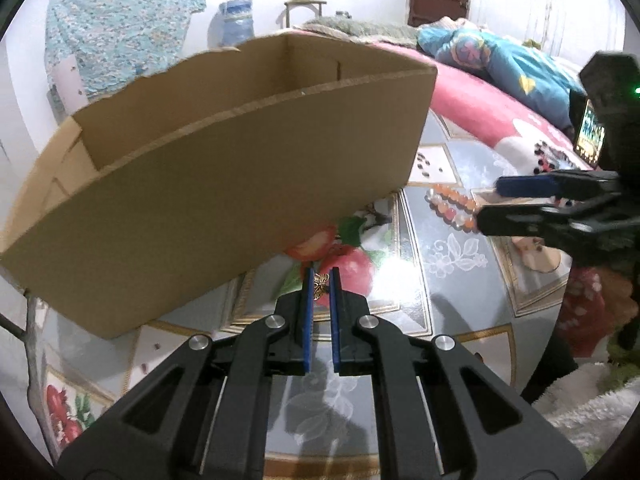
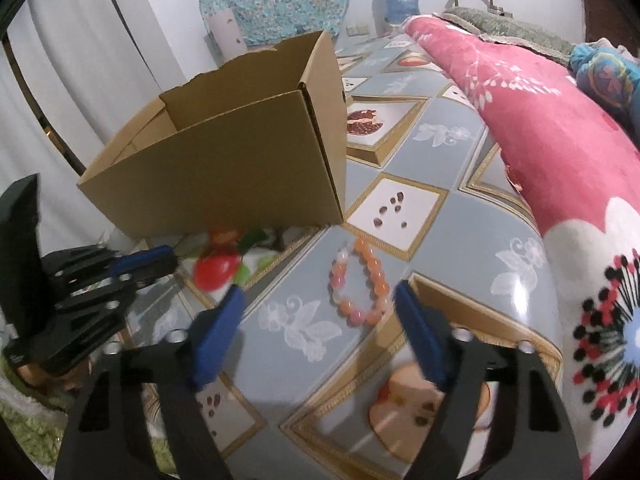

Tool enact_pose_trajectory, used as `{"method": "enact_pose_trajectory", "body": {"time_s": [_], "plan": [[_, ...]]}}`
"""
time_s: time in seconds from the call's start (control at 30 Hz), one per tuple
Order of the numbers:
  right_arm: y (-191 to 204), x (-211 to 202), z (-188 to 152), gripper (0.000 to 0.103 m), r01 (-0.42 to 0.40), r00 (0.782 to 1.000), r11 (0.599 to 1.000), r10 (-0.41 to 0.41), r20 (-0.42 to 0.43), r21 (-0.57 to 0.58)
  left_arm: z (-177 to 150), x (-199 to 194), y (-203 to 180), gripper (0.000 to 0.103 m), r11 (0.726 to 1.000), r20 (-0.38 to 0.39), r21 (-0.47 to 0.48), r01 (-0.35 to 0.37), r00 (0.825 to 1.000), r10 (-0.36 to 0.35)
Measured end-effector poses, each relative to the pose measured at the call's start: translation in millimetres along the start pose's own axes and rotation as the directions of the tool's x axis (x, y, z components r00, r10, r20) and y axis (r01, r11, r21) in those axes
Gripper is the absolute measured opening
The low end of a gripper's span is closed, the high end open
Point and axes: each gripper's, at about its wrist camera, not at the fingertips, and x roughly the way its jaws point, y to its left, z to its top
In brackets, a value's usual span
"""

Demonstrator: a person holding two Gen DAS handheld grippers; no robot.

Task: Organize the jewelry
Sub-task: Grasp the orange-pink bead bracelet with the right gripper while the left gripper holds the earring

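My left gripper (image 1: 321, 280) is shut on a small gold butterfly charm (image 1: 321, 285), held above the patterned tablecloth just in front of the open cardboard box (image 1: 224, 184). In the right wrist view the left gripper (image 2: 170, 260) shows at the left, near the box (image 2: 240, 168). My right gripper (image 2: 320, 300) is open and hovers over an orange and pink bead bracelet (image 2: 362, 284) that lies on the cloth between its fingers. The bracelet (image 1: 452, 206) and the right gripper (image 1: 486, 204) also show in the left wrist view.
The table carries a glossy blue-grey fruit-print cloth (image 2: 440, 132). A pink flowered blanket (image 2: 560, 152) lies along the right side. A blue patterned pillow (image 1: 500, 60) sits behind it. The box interior is hidden from both views.
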Motion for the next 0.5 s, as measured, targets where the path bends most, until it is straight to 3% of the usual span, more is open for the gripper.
{"method": "enact_pose_trajectory", "body": {"time_s": [0.17,0.37,0.5], "plan": [[5.1,13.2,9.5,0.047,-0.007,1.0,1.0,0.007,-0.03,-0.004,3.8,-27.4,8.5,0.006,1.0,0.055,-0.006,-0.004,0.999,0.004],[8.4,33.3,14.3,0.033,0.057,0.995,0.998,-0.059,-0.078,-0.037,13.0,-57.9,15.5,0.006,1.0,0.121,-0.003,0.011,0.993,-0.01],[8.6,40.7,10.0,0.015,0.097,0.991,0.994,-0.102,-0.089,-0.049,19.3,-74.7,17.8,0.006,1.0,0.165,-0.001,0.015,0.986,-0.015]]}}
